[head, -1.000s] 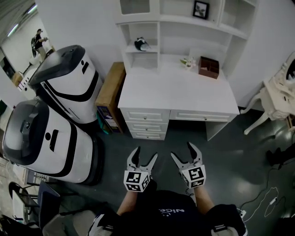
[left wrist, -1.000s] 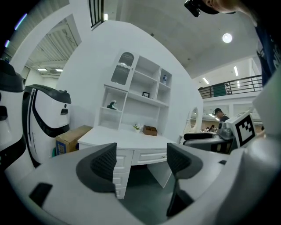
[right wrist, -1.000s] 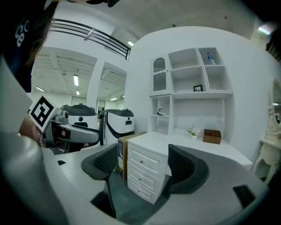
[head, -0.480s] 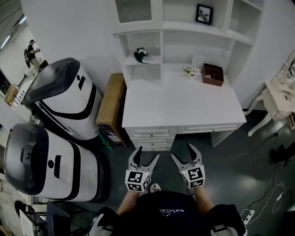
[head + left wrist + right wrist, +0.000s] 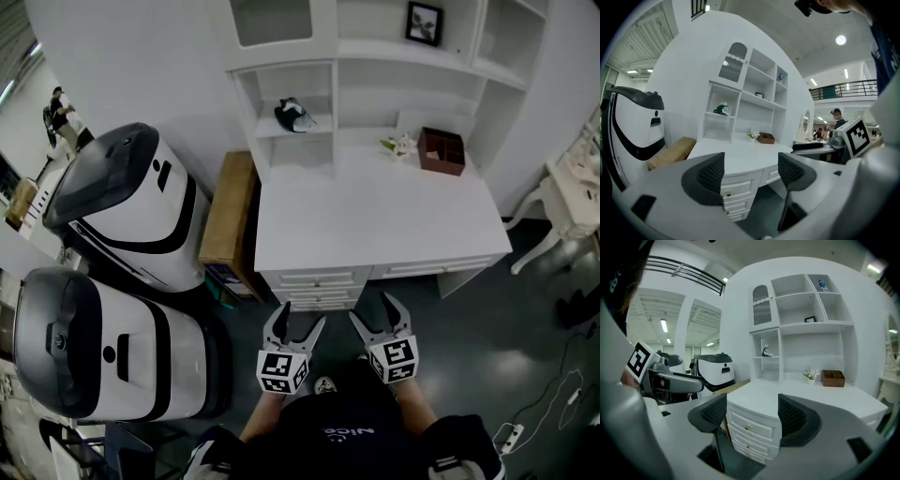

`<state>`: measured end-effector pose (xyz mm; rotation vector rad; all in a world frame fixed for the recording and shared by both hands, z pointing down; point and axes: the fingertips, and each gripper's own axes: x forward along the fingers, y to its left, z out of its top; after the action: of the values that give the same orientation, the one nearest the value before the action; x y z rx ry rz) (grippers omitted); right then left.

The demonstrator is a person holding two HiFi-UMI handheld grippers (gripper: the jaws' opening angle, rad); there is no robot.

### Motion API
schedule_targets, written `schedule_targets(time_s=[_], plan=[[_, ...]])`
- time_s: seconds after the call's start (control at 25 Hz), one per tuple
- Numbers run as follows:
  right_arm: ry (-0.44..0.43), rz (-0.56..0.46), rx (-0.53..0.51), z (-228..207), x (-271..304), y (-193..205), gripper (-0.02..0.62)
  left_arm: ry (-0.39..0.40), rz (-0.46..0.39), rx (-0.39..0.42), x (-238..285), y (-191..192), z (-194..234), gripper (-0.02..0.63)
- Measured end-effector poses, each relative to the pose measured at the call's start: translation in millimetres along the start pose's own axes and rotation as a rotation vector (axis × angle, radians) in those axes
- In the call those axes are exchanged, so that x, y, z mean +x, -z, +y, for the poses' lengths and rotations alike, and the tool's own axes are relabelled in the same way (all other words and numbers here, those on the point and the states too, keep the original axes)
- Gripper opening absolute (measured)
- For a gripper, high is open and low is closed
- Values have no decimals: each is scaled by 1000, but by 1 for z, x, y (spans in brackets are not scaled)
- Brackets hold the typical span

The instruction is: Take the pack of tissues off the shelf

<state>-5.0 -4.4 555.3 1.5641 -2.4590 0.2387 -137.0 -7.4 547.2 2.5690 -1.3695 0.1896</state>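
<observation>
The pack of tissues [image 5: 293,114], a dark green and white bundle, lies on a low shelf of the white hutch [image 5: 281,94] at the desk's back left. It also shows small and far off as the pack [image 5: 723,109] in the left gripper view and the pack [image 5: 766,352] in the right gripper view. Both grippers are held side by side in front of the desk's drawers, well short of the shelf. My left gripper [image 5: 298,319] is open with nothing between its jaws, and so is my right gripper [image 5: 375,313].
A white desk [image 5: 375,211] carries a brown wooden box [image 5: 441,150] and a small flower pot [image 5: 401,143]. A long cardboard box [image 5: 230,211] stands left of the desk, beside two large white-and-black machines [image 5: 122,202]. A white chair [image 5: 567,202] is at right.
Both grippers have moved forward together; the desk and shelf now lie closer and lower in the head view. The jaws stay apart and empty.
</observation>
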Motion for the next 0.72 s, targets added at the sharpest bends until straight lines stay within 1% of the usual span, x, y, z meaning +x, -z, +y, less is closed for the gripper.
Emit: schedule_targets(time_s=[0.12,0.28,0.4,0.56,0.72], plan=[[-23,12,14,-1,15,3,336,-18,14,-16,6,3,9,353],[-81,23,-14,-5,43,2,336,-83,7,-40,23,1,30,353],[-125,27,-35,-25,68,-6,336,-138,-4,-58,46,-5,41,353],[-170,10,-51,-50,107,-24,336,-185,-14,-66,80,-18,54,353],[-239,-1,-82,-72,146,-43,336,-239,-35,-76,115,-35,66,353]])
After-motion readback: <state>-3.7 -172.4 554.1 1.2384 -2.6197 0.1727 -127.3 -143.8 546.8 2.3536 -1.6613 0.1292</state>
